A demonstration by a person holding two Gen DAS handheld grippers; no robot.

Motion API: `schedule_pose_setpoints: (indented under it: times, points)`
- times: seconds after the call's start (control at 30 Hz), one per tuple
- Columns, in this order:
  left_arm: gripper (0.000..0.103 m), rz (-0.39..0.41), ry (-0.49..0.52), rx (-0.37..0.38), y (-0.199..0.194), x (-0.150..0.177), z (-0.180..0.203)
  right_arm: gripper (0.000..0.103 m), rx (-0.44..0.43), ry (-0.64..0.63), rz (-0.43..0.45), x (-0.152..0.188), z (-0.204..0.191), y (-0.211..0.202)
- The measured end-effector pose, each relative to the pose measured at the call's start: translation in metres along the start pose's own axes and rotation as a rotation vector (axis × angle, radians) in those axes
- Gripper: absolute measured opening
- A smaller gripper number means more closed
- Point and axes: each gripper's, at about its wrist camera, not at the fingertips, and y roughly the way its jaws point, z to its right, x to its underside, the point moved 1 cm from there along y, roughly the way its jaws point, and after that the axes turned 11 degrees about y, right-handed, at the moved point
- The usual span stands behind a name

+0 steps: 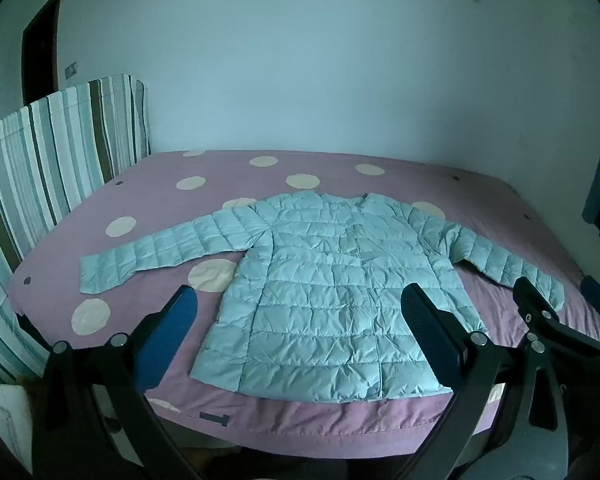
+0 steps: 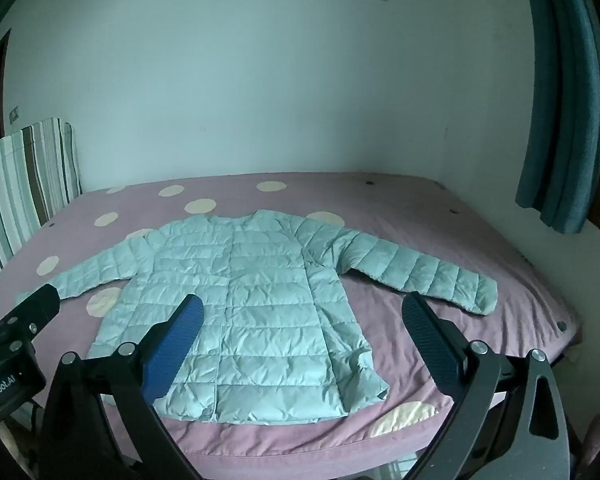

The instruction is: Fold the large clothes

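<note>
Nearest, the left gripper (image 1: 300, 336) hangs over the bed's near edge with its jaws spread wide and nothing between them. Its blue-padded fingers (image 1: 168, 340) frame the lower half of the jacket (image 1: 320, 280) without touching it. Likewise the right gripper (image 2: 300, 340) is released and empty, its fingers (image 2: 430, 336) standing wide apart above the jacket's hem. In the left view the right gripper shows at the right edge; in the right view the left gripper shows at the left edge, so the two are side by side.

Beyond them the jacket, pale blue and quilted, lies flat and front-up on the bed (image 1: 100, 216). Its front is closed, its hem is near the bed's front edge, and its collar points toward the wall (image 1: 300, 60). Both sleeves are spread outward: the left sleeve (image 1: 140, 258) runs nearly straight toward the headboard side, and the right sleeve (image 2: 420, 276) bends downward toward the other side.

The bed has a mauve sheet with cream dots. Farther off, a striped headboard (image 1: 48, 152) stands at the left, the plain wall rises behind, and a teal curtain (image 2: 560, 100) hangs at the far right.
</note>
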Motion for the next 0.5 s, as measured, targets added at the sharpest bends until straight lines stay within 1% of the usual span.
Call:
schedule_pose_setpoints:
  times: [0.5]
  points:
    - [0.101,-0.005,-0.004,0.003,-0.0001,0.0,-0.0001,0.099,-0.004,0.003,0.003,-0.0002,0.0005,-0.0001]
